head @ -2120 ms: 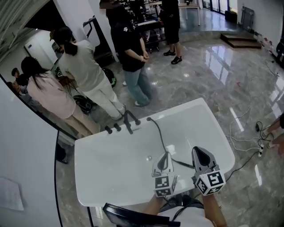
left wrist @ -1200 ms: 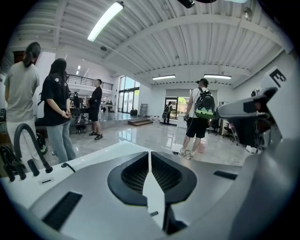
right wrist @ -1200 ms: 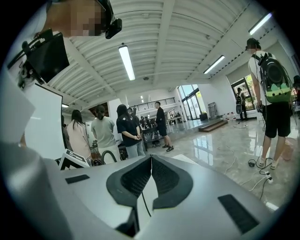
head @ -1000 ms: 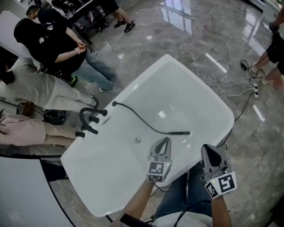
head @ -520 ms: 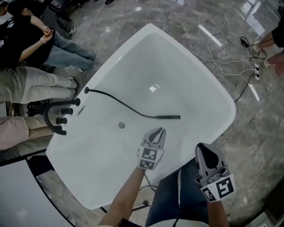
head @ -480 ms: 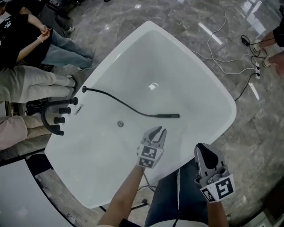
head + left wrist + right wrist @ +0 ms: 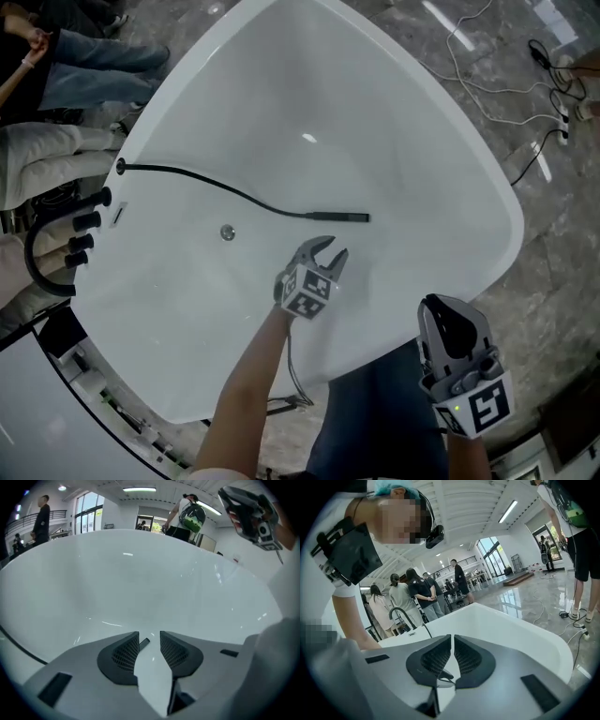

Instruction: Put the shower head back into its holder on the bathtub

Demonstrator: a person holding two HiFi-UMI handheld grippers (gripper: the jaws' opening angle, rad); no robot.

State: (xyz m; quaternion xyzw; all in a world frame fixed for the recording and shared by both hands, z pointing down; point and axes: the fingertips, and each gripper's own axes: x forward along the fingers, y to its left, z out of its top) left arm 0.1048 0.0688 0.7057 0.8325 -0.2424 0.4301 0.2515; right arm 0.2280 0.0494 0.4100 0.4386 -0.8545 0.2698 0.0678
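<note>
Right gripper [image 7: 441,306]: nearest, held above the near rim of the glossy white bathtub [image 7: 502,217]; jaws clenched to a thin slit, nothing between them.
Marker cube: black-and-white square code on its faces, no readable text.
Left gripper [image 7: 331,251]: low inside the tub, jaws parted and just been opening; pads press on nothing.
Slim black stick-shaped shower head [image 7: 345,217]: lies flat on the tub floor just beyond the left jaws; its tip shows in the gap in the left gripper view [image 7: 144,642].
Round metal drain [image 7: 227,232]: left of the left gripper.
Black hose [image 7: 211,186]: curves from the shower head to the far-left deck.
Black tap with knobs [image 7: 79,242]: on that deck.
</note>
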